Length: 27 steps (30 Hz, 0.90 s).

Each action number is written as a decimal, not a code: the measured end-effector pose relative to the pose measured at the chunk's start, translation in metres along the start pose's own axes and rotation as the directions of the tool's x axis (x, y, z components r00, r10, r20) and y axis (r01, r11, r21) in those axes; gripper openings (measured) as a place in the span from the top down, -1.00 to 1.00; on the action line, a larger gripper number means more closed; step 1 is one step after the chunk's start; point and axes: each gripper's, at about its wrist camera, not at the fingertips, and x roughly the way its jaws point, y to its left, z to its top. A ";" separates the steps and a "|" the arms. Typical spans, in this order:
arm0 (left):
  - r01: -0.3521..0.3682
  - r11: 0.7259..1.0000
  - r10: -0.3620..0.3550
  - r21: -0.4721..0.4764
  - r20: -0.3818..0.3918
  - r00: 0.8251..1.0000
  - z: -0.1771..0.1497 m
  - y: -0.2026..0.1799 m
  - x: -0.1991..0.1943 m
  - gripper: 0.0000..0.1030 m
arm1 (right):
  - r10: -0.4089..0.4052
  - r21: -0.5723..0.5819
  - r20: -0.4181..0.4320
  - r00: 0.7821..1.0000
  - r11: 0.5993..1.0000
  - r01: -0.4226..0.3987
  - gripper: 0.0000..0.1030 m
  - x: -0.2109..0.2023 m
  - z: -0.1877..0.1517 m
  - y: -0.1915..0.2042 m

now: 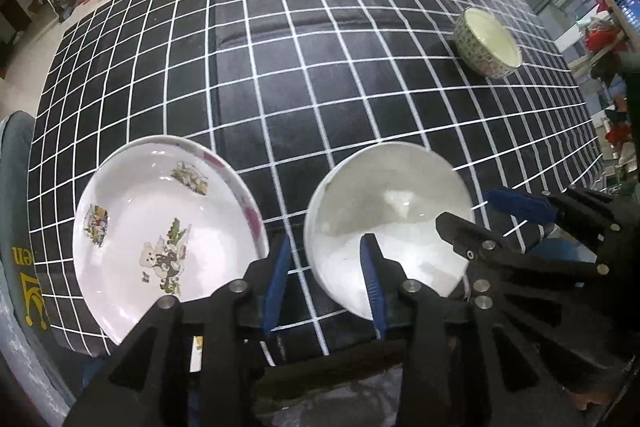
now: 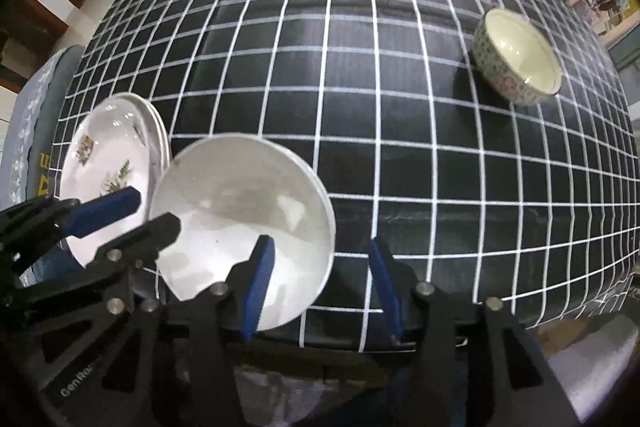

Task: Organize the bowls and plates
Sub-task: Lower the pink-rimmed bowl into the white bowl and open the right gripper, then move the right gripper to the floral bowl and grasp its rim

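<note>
Straddling the smooth round white bowl (image 1: 384,223), both grippers' jaws gape, holding nothing, beside the shiny picture plate (image 1: 160,227).

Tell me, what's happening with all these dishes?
A person is tidying dishes on a black checked tablecloth with two hand-held tools. The left tool and right tool are both open around the rim of a plain white bowl, not squeezing it. Stacked white plates with cartoon pictures sit beside it. A patterned bowl waits farther away.
</note>
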 end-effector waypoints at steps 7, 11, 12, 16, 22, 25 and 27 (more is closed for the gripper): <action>0.044 0.999 -0.044 0.024 0.027 0.999 0.015 -0.024 -0.017 0.26 | 0.019 0.052 0.043 0.999 0.998 -0.021 -0.04 -0.028 0.006 -0.034; 0.055 0.997 -0.058 0.048 0.053 0.997 0.033 -0.043 -0.029 0.13 | 0.018 0.121 0.091 0.996 0.992 -0.029 -0.04 -0.049 0.012 -0.065; 0.060 0.997 -0.063 0.054 0.064 0.996 0.038 -0.048 -0.032 0.12 | 0.021 0.135 0.102 0.995 0.990 -0.035 -0.04 -0.054 0.014 -0.073; 0.077 0.994 -0.083 0.078 0.085 0.993 0.061 -0.070 -0.038 0.04 | 0.007 0.172 0.136 0.991 0.985 -0.031 -0.04 -0.070 0.028 -0.106; 0.072 0.988 -0.084 0.135 0.086 0.993 0.101 -0.111 -0.031 0.04 | -0.005 0.208 0.155 0.988 0.978 -0.028 -0.04 -0.079 0.048 -0.146; 0.075 0.985 -0.088 0.155 0.080 0.993 0.120 -0.128 -0.023 0.04 | -0.012 0.224 0.149 0.989 0.974 -0.022 -0.04 -0.073 0.055 -0.163; 0.072 0.983 -0.086 0.170 0.076 0.993 0.132 -0.138 -0.015 0.04 | -0.018 0.236 0.145 0.989 0.972 -0.017 -0.04 -0.068 0.061 -0.176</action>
